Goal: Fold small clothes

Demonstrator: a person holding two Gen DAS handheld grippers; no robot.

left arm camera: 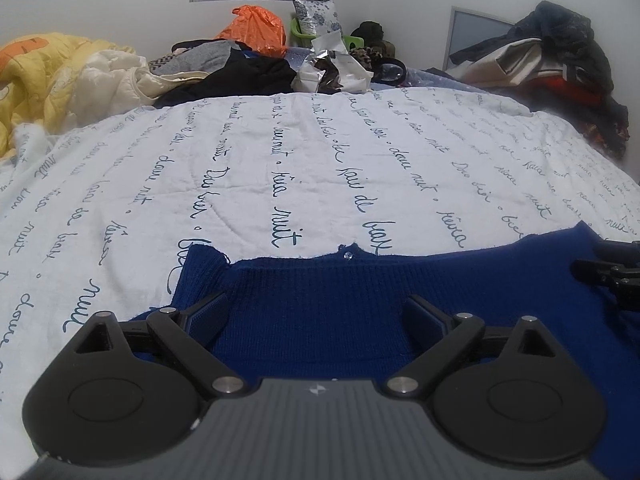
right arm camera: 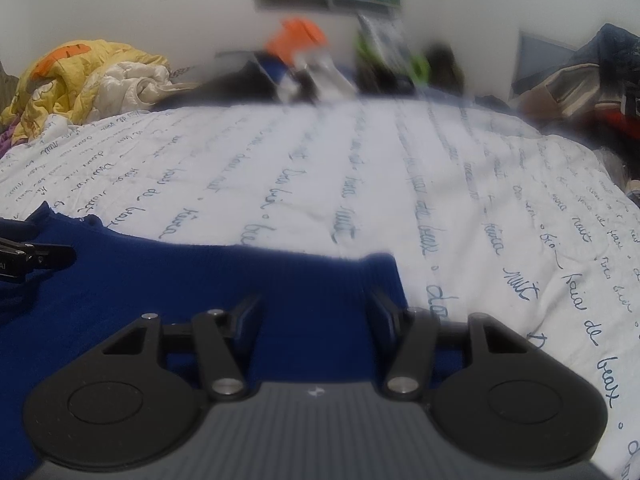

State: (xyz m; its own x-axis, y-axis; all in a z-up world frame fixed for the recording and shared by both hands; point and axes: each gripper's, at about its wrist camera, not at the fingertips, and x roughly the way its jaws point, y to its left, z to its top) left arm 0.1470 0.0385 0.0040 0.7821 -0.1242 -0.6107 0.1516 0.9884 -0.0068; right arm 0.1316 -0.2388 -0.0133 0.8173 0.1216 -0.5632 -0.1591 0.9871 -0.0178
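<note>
Garment: dark blue ribbed knit sweater lies flat on the white quilted bedspread with dark script lettering, its far edge running left to right across both views, long axis side to side, directly beneath and ahead of both tools. Left gripper hovers low over the left part of the knit, jaws spread wide, nothing between the pads, cloth only underneath. Right gripper sits over the right part, near the sweater's right corner, jaws about half apart; fabric is below them, but pad contact can't be confirmed, view is blurred. Each tool's tip shows at the edge of the other's camera, so they stand side by side along the near part. Judgement: next move likely a pinch of the fabric at both ends, then a fold away across the short axis; right tool is nearer a corner. Near hem and sleeves hidden under the gripper bodies. Clutter pile of clothes and an orange plastic bag at the far bed edge, well apart.
</note>
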